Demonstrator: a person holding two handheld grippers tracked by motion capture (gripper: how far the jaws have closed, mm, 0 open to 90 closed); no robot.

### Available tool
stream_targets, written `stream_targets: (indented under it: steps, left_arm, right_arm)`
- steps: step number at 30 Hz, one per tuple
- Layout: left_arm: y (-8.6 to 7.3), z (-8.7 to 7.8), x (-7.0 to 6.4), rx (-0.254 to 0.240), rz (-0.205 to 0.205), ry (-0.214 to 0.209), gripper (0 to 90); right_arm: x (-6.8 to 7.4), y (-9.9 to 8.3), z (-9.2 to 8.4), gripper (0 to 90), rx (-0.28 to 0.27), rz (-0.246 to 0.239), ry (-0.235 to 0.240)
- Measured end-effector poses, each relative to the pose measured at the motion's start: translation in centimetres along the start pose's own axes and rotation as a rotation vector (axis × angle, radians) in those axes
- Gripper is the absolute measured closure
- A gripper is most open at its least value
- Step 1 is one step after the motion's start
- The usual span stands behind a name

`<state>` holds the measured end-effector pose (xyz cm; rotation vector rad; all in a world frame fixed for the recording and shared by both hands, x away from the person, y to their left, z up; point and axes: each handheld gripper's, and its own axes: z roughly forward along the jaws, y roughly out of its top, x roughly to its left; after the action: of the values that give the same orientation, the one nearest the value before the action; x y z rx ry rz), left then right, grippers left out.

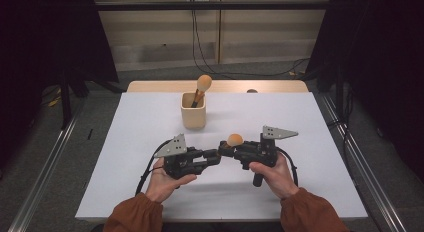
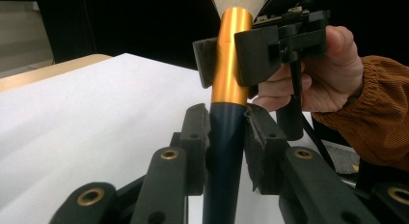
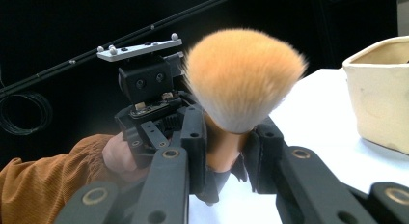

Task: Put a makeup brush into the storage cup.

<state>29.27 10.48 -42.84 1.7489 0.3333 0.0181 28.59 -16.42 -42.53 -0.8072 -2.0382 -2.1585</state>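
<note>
With fingers [image 2: 195, 137] of the left gripper [image 1: 214, 155] pinching the dark blue handle [image 2: 224, 156] of a makeup brush [image 1: 231, 142] from both sides, and fingers [image 3: 193, 137] of the right gripper [image 1: 226, 149] pinching its gold ferrule [image 2: 231, 55] just beyond: a two-point hold on one slim thing. Carried in the air above the near middle of the bench [image 1: 150, 117], seemingly clear of the surface. Judged to be a handover or a re-grip, held at two spots to avoid letting go at one end before being sure of the other. Taken low on the handle by the left, probably to leave the ferrule free for the right. Taken on the metal by the right, probably to spare the soft orange bristle head [image 3: 243, 79], left uncrushed and free past the fingers. Set tip to tip, facing each other, with the brush running along the line between. Farther back, near the middle of the far edge, a cream cup [image 1: 193, 111] standing upright and open, with a second brush [image 1: 203, 83] propped inside, head up. Likely the place meant for this brush too. Well apart from that cup at present. Worth guarding against: a twist between the two grips, with a round handle apt to roll, and any squeeze on the bristles.
</note>
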Motion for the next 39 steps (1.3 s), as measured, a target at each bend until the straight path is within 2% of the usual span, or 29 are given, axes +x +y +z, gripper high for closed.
stream_targets:
  steps: [8,16,20,22,23,24,27,29,33,36,39]
  left_arm:
    - [-0.2,-0.3,0.1,0.025,-0.02,0.036,57.2]
    - [0.0,-1.4,0.4,0.046,-0.048,0.093,34.5]
    - [0.1,-2.5,0.6,0.059,-0.049,0.145,24.0]
    - [0.2,-2.9,0.7,0.081,-0.045,0.173,17.5]
    - [0.2,-3.2,0.9,0.086,-0.056,0.186,14.0]
    - [0.2,-3.3,1.0,0.087,-0.074,0.187,10.6]
    - [0.1,-3.5,1.2,0.106,-0.093,0.196,6.3]
    - [0.1,-3.6,1.2,0.097,-0.116,0.178,4.9]
    - [0.1,-3.4,1.1,0.099,-0.097,0.161,2.4]
    - [0.1,-3.4,1.1,0.099,-0.091,0.16,2.4]
    - [0.1,-3.4,1.1,0.108,-0.084,0.163,2.3]
  right_arm:
    - [-0.1,0.3,-0.5,73.2,0.003,-0.01,-0.008]
    - [-0.4,1.1,-1.5,73.2,-0.013,-0.015,-0.029]
    - [-0.5,1.6,-2.2,73.2,-0.006,-0.027,-0.048]
    - [-0.5,1.9,-2.5,73.2,0.004,-0.034,-0.053]
    - [-0.5,1.9,-2.5,73.2,0.008,-0.038,-0.054]
    - [-0.5,2.1,-2.6,73.2,0.018,-0.034,-0.053]
    - [-0.5,2.4,-2.7,73.2,0.042,-0.036,-0.059]
    - [-0.6,2.7,-2.7,73.2,0.061,-0.026,-0.06]
    - [-0.7,3.3,-2.8,73.2,0.122,-0.031,-0.072]
    - [-0.7,3.9,-2.8,73.2,0.128,-0.036,-0.067]
    - [-0.7,4.6,-2.8,73.2,0.159,-0.047,-0.07]
